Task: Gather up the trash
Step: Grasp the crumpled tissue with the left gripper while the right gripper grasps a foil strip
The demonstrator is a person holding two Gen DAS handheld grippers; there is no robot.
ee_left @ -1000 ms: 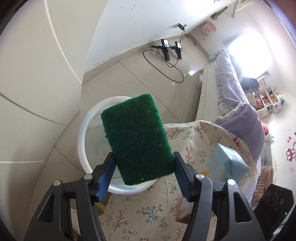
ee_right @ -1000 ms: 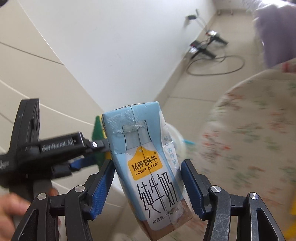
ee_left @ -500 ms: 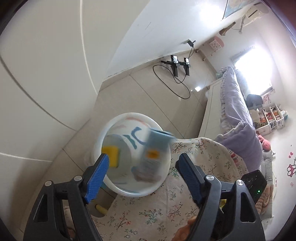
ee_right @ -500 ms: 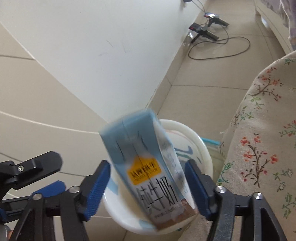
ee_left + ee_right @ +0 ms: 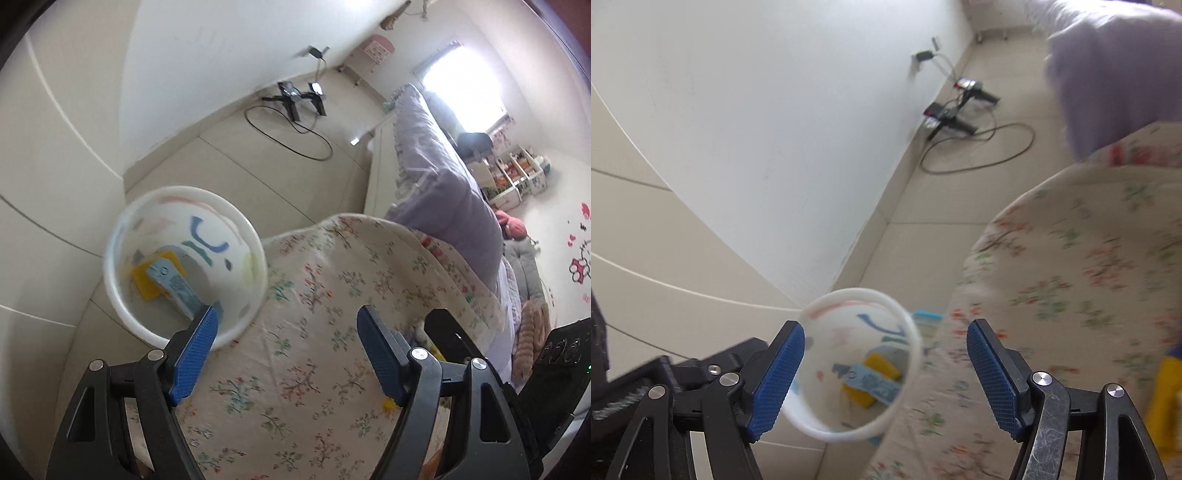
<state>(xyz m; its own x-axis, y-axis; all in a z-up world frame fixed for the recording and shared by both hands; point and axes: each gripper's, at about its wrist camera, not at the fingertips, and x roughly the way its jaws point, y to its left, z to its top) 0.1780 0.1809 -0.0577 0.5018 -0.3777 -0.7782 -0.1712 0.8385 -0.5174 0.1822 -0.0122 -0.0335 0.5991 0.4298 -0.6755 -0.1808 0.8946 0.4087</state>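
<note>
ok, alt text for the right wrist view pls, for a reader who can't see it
The right gripper, its blue-padded jaws opening and empty, looks down on a white bin on the tiled floor, holding a blue carton and a yellow sponge. A floral-covered table fills the right.

Carton (image 5: 173, 286) atop sponge (image 5: 147, 282) in bin (image 5: 122, 317)

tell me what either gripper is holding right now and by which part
Nothing is held. The left gripper and right gripper both have empty jaws.
</note>
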